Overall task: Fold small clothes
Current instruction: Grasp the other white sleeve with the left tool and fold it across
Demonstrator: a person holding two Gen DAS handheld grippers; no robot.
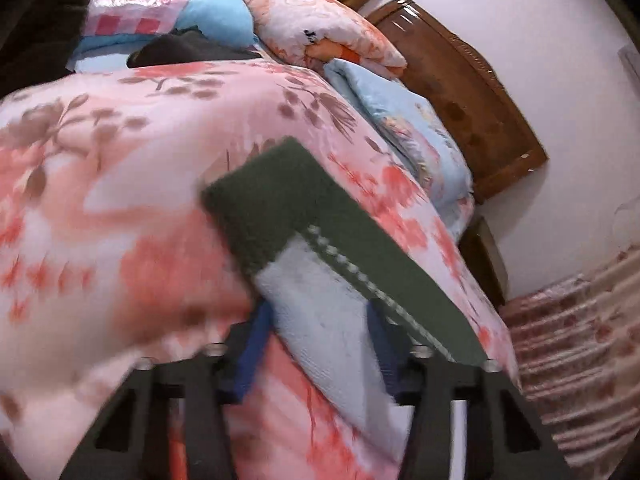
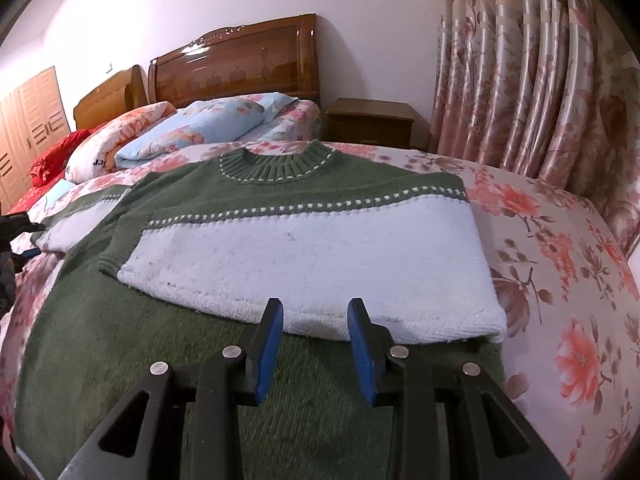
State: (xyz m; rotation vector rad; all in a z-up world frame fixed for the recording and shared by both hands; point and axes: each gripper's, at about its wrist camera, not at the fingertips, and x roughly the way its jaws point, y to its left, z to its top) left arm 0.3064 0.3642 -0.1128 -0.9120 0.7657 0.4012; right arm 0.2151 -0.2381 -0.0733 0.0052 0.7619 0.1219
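A green and white knit sweater (image 2: 304, 236) lies flat on the floral bedspread (image 2: 560, 264), collar toward the headboard, with its right side folded over the body. My right gripper (image 2: 316, 320) is open and empty just above the sweater's green lower part, at the edge of the white fold. My left gripper (image 1: 320, 320) is shut on the sweater's left sleeve (image 1: 320, 300), its blue pads on either side of the white part, the green cuff (image 1: 260, 208) sticking out ahead. The sleeve also shows at the left in the right wrist view (image 2: 76, 220).
Pillows and folded quilts (image 2: 192, 128) are piled at the head of the bed by the wooden headboard (image 2: 236, 68). A bedside cabinet (image 2: 372, 120) and floral curtains (image 2: 532, 80) stand on the right. A dark garment (image 1: 188, 50) lies among the pillows.
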